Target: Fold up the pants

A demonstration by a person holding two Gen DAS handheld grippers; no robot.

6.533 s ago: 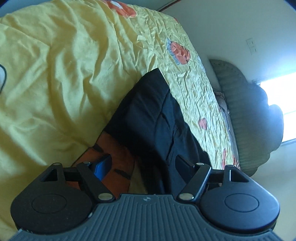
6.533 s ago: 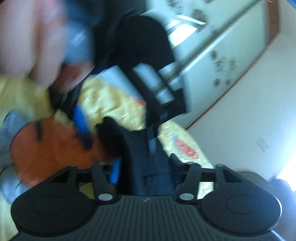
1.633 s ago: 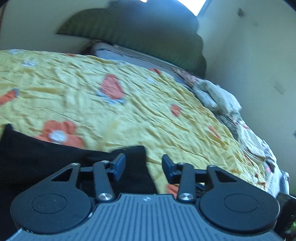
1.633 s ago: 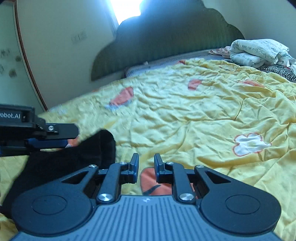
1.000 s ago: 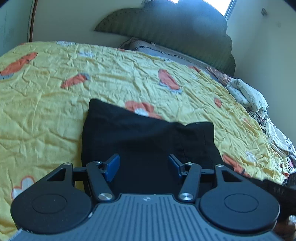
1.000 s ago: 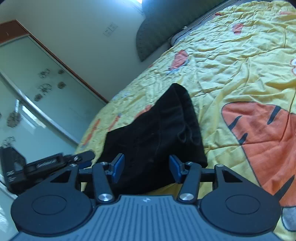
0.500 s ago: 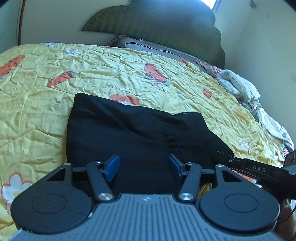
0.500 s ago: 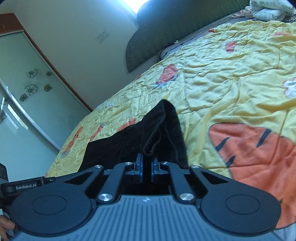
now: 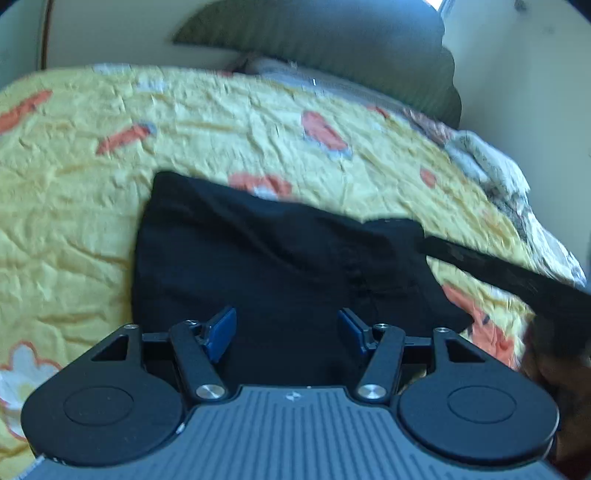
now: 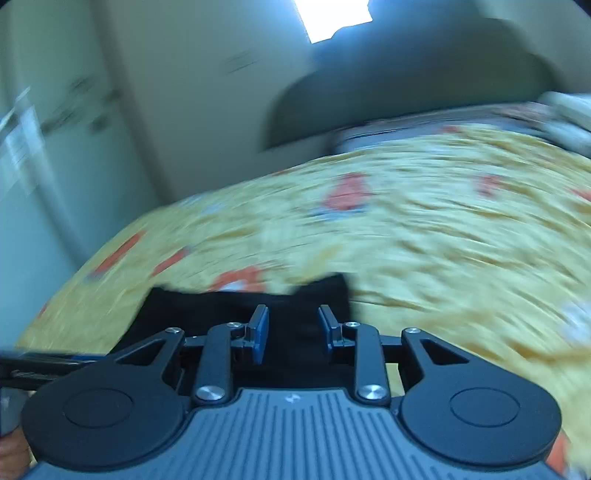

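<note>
Black pants (image 9: 273,266) lie folded in a rough rectangle on the yellow bedspread (image 9: 74,206), which carries orange and white flower prints. Creases run across the cloth; a seam shows near the right half of the pile.

Left gripper (image 9: 287,330): jaws stand apart, blue pads bare, nothing clamped. It hangs over the near edge of the pants, pads clear of the fabric.

Right gripper (image 10: 292,328): jaws parted and have just been opening; pants show behind the gap, but nothing is pinched between the pads. In the left wrist view its dark bar crosses the far right, above the pants' right corner. Right wrist view is heavily motion-blurred.

Headboard (image 9: 332,48), dark and scalloped, stands at the far end of the bed. Pale bundle of bedding (image 9: 484,162) lies at the bed's right side. Window (image 10: 332,18) glows above the headboard.

Writing: a small logo mark on each gripper's ribbed body, too small to read. No other legible text.
</note>
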